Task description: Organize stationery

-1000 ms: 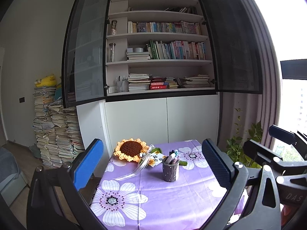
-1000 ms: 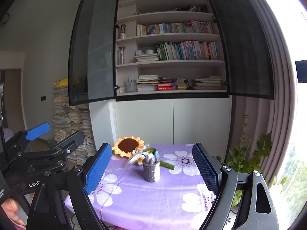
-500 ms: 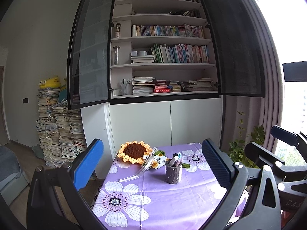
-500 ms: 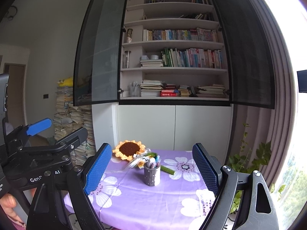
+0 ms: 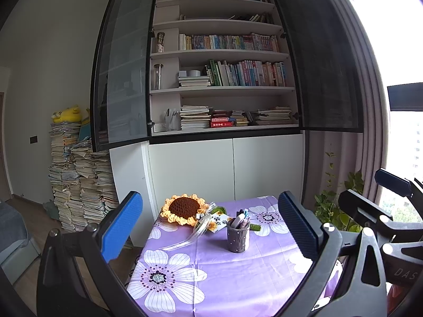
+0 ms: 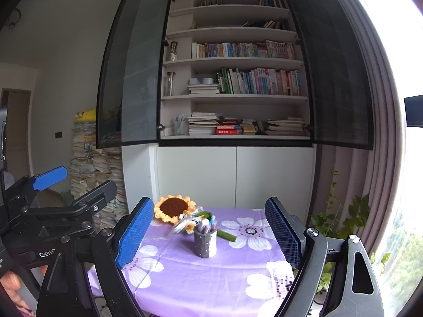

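Observation:
A grey dotted pen cup (image 5: 238, 238) (image 6: 205, 243) filled with several pens stands near the middle of a table under a purple flowered cloth (image 5: 227, 272) (image 6: 201, 277). My left gripper (image 5: 208, 228) hangs open well short of the cup, with nothing between its blue pads. Held just as far back, my right gripper (image 6: 208, 233) is open and empty too. A crocheted sunflower (image 5: 184, 208) (image 6: 174, 207) with a clear ribbon lies behind the cup. In the right wrist view a green stem (image 6: 226, 235) runs beside the cup.
Behind the table a tall bookcase (image 5: 224, 89) stands with both dark glass doors (image 5: 124, 66) swung open. Its shelves hold books, and a pale holder with pens (image 5: 170, 121) sits on the lowest. Piles of papers (image 5: 79, 179) rise at the left, a potted plant (image 5: 341, 206) at the right.
Both views have tilted slightly upward, so the table and cup sit lower in frame and more of the top shelves shows. Both grippers stay open.

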